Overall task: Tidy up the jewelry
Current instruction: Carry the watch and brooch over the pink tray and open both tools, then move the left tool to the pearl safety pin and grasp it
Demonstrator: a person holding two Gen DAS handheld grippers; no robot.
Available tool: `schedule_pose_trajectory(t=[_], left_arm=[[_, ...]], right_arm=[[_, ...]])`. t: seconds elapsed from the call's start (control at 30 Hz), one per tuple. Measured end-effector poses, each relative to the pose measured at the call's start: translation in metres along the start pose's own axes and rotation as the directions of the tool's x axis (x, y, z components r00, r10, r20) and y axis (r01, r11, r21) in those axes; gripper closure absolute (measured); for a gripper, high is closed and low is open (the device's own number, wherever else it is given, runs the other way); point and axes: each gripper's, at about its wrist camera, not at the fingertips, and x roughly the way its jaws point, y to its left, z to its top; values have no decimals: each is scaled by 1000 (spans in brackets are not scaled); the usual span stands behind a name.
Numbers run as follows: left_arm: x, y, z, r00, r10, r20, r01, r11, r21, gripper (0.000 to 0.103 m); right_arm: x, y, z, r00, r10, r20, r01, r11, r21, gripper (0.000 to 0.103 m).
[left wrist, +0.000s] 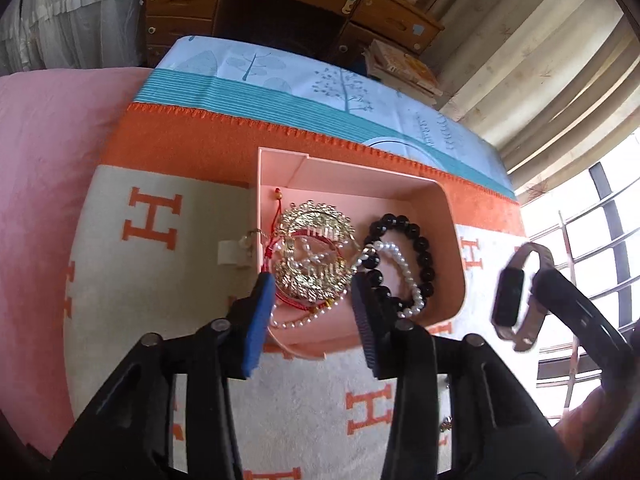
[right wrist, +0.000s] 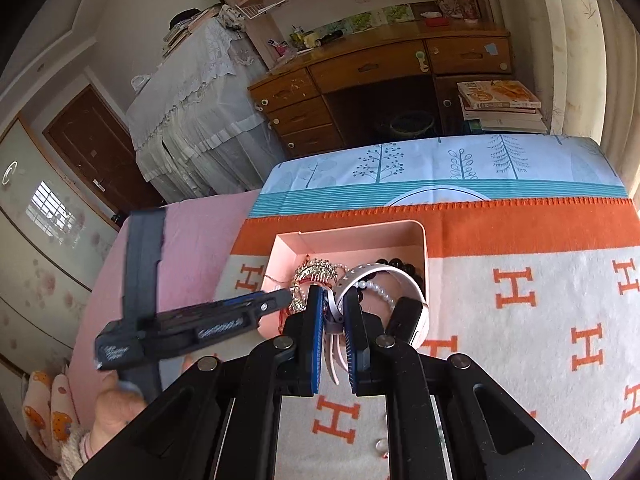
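Above the pink jewelry box (right wrist: 424, 248), fitness band (right wrist: 384, 280) pinched by its strap in right gripper (right wrist: 333, 308); left gripper (left wrist: 314, 292) spread, empty, alongside.

An orange-and-cream blanket (right wrist: 520, 320) patterned with H letters is spread beneath the jaws. Beyond them, a blue leaf-printed cloth (right wrist: 440, 168) is laid out. Farther ahead a wooden desk (right wrist: 360, 72) is seen, with stacked books (right wrist: 500, 104) to its right.

Pink tray (left wrist: 452, 240) on orange-white blanket (left wrist: 132, 300).
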Motion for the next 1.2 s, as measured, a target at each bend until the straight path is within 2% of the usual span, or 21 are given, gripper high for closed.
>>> schedule_pose_trajectory(t=[0.07, 0.13, 0.27, 0.4, 0.53, 0.6, 0.67, 0.73, 0.93, 1.2], left_arm=[[-19, 0, -11, 998, 37, 49, -37, 999, 3, 48], [-37, -1, -23, 993, 56, 101, -58, 998, 22, 47], [-62, 0, -54, 986, 83, 146, -91, 994, 53, 47], [-74, 7, -86, 980, 116, 162, -127, 990, 59, 47], [-79, 17, -110, 980, 128, 156, -134, 990, 33, 47], [-81, 21, -118, 980, 125, 156, -130, 991, 21, 47], [-84, 26, -124, 980, 123, 159, -126, 992, 10, 47], [-90, 31, -130, 979, 119, 165, -120, 993, -4, 47], [-108, 36, -143, 969, 140, 202, -140, 990, -18, 47], [-130, 35, -168, 955, 182, 233, -192, 981, 24, 47]], right_arm=[[12, 3, 8, 1000, 0, -18, 0, 1000, 1, 93], [27, 6, 13, 999, -13, -38, 13, 1000, -2, 93], [61, 11, 19, 994, -67, -85, 65, 998, -23, 93], [97, 10, 19, 979, -141, -148, 135, 990, -49, 93], [129, 10, 18, 953, -239, -188, 223, 969, -103, 92], [141, 9, 16, 945, -247, -214, 228, 967, -109, 88], [143, 8, 13, 950, -212, -229, 196, 976, -90, 87], [134, 9, 10, 961, -167, -222, 155, 985, -70, 86], [67, 27, -8, 986, -106, -125, 93, 990, -107, 82], [-21, 27, -65, 997, -36, -73, 28, 993, -110, 82]])
